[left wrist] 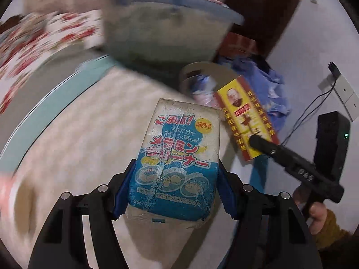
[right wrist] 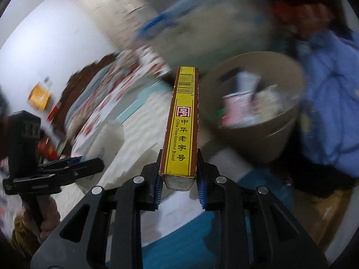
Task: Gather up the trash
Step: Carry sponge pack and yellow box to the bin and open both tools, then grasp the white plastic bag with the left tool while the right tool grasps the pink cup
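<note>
Beige bedspread below; left hand-held gripper pinching blue-white sponge pack, right hand-held gripper pinching long yellow box; round tan bin ahead.

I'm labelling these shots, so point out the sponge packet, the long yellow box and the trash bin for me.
sponge packet (left wrist: 177, 159): left wrist view, on its blue printed front.
long yellow box (right wrist: 182, 123): right wrist view, on its yellow side with the lettering.
trash bin (right wrist: 278, 132): right wrist view, on its beige outer wall.
</note>
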Demonstrator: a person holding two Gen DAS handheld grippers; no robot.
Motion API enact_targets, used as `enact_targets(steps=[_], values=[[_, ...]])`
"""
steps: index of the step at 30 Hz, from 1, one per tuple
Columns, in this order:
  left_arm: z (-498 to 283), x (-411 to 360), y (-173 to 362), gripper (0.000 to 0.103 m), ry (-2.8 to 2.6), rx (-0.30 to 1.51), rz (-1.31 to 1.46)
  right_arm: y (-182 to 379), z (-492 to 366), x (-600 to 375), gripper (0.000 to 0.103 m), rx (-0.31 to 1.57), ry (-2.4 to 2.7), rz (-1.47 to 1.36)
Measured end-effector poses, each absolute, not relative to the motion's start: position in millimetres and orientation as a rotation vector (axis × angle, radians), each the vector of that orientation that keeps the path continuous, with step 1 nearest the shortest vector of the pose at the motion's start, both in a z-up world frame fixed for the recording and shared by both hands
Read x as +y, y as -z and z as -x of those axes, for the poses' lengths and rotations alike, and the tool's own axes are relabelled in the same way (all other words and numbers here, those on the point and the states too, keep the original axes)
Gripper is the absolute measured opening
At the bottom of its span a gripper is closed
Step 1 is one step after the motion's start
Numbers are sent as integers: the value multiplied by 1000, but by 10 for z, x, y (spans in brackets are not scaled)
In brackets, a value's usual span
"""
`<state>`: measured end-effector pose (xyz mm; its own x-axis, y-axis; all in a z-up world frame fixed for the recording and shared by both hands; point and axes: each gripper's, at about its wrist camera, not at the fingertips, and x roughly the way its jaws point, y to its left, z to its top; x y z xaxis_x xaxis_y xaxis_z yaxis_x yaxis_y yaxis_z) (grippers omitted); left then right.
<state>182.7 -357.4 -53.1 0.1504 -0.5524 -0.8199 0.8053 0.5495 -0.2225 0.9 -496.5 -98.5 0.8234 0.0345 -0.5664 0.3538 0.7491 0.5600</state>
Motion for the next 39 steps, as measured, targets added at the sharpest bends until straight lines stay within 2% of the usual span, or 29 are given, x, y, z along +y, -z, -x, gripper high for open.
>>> enact_targets(steps=[7, 8, 9, 11, 12, 16, 23, 28, 36, 38, 39], values=[[-2030, -4870, 650, 66, 1079, 1023, -359, 1030, -161, -5820, 30, 554, 336, -775], [-2070, -4994, 678, 71, 1079, 1023, -364, 1036, -208, -5905, 30, 554, 353, -771], [-2122, -5137, 730, 81, 1073, 1018, -367, 1041, -239, -5950, 30, 555, 359, -764], [-2196, -5257, 810, 89, 1037, 1004, -367, 1062, -344, -6044, 42, 570, 377, -737], [-2237, -5295, 840, 89, 1026, 1010, -364, 1059, -360, -6067, 59, 570, 395, -725], [-2313, -5179, 847, 89, 1018, 1050, -314, 1032, -319, -6045, 63, 528, 424, -702], [-2134, -4364, 603, 89, 1007, 994, -233, 983, -152, -5615, 63, 492, 384, -675], [-2043, -3449, 578, 89, 930, 991, -186, 972, -216, -5238, 63, 530, 293, -669], [-2482, -1323, 215, 89, 540, 904, -74, 846, -650, -4428, 63, 612, 101, -560], [-2674, -761, 100, 95, 361, 852, -51, 800, -786, -4177, 64, 630, 46, -528], [-2825, -386, 75, 94, 231, 823, -47, 790, -831, -4108, 64, 637, 30, -521]])
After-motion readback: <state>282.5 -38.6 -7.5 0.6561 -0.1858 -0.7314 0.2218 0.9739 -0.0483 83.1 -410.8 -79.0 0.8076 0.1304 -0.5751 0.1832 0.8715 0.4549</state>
